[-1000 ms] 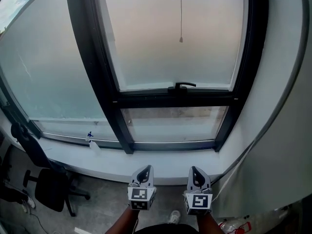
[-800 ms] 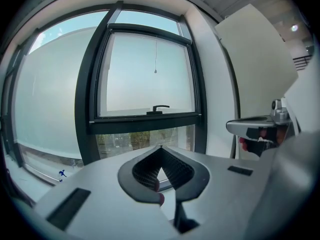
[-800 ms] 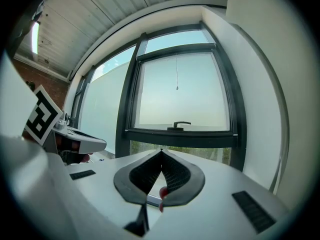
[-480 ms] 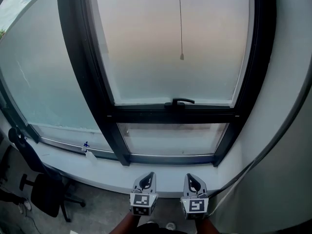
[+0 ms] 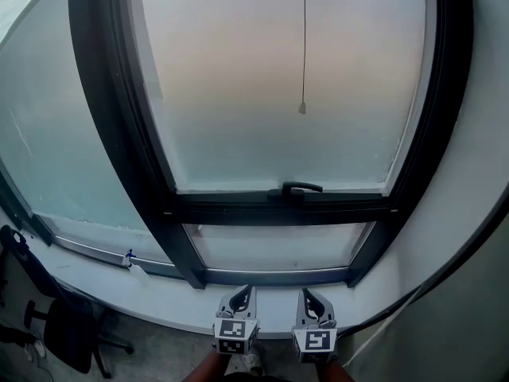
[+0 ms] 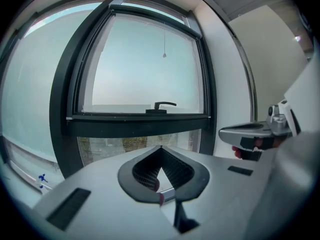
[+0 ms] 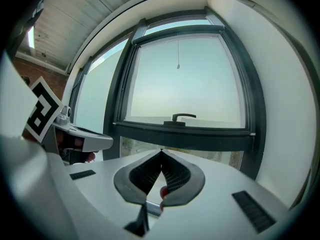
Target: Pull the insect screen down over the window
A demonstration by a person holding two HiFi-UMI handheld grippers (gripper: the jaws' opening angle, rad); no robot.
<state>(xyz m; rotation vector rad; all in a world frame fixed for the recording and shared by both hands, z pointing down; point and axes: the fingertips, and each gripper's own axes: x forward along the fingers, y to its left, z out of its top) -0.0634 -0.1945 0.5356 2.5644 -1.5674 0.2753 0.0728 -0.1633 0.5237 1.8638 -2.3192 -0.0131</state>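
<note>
1. Left claw (image 6: pixel 160 148) is clamped shut, tips meeting, with nothing gripped.
2. Right claw (image 7: pixel 161 152) sits just beside it, also closed and empty.
3. Both point roughly level at the window (image 5: pixel 278 211), low by its white sill (image 5: pixel 159 293).
4. The black handle (image 5: pixel 296 189) lies ahead, above the claws.
5. Higher up, the thin pull cord (image 5: pixel 302 108) hangs before the frosted upper pane, well apart from both claws.

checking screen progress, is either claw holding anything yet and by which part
Nothing is held: left claw and right claw are shut and empty; the pull cord hangs untouched.
</note>
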